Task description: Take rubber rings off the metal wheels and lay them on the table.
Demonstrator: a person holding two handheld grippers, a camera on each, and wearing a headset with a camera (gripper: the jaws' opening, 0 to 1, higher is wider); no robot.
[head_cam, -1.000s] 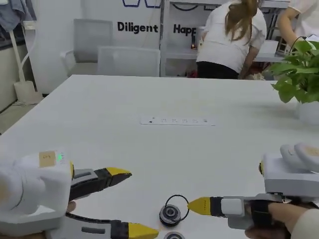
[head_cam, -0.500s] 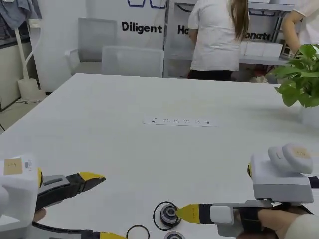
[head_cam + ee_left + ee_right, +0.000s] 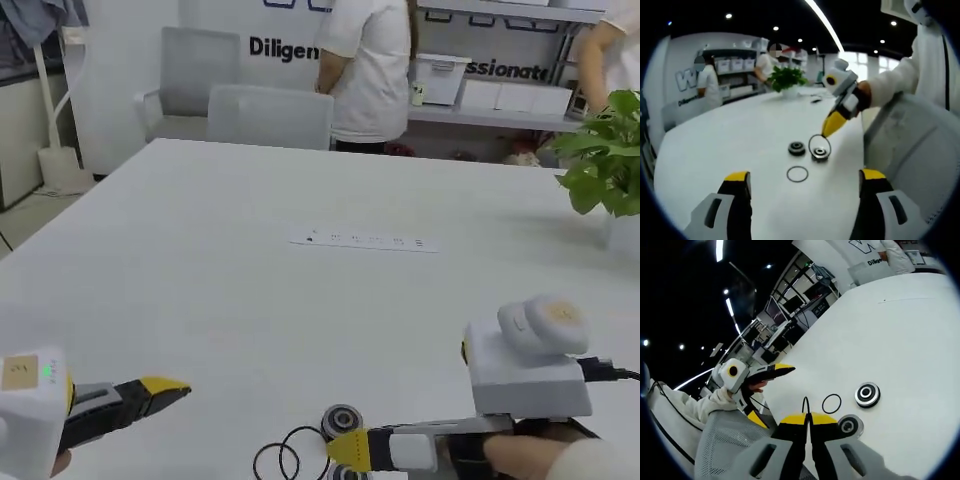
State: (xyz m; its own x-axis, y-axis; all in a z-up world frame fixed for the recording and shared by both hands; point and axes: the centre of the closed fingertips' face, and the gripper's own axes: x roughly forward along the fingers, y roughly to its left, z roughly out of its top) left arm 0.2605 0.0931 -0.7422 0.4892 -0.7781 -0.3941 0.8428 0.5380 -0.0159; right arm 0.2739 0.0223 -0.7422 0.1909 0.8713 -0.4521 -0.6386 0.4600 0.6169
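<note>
White desk (image 3: 200, 250) runs back to grey chairs (image 3: 270, 118) and shelving where people stand, with a potted plant (image 3: 605, 160) at its far right edge and a flush socket strip (image 3: 363, 241) at mid-desk. At the near edge, the right tool (image 3: 808, 416) has its yellow-tipped jaws pressed together on a thin black rubber ring (image 3: 805, 404), which stands up edge-on from the tips. Just to the right of those tips sits one metal wheel (image 3: 849, 425), with a second metal wheel (image 3: 867, 394) a little beyond it. A loose rubber ring (image 3: 787, 174) lies flat on the desk, just ahead of the left tool (image 3: 804, 176), whose jaws are spread wide and hold nothing.
</note>
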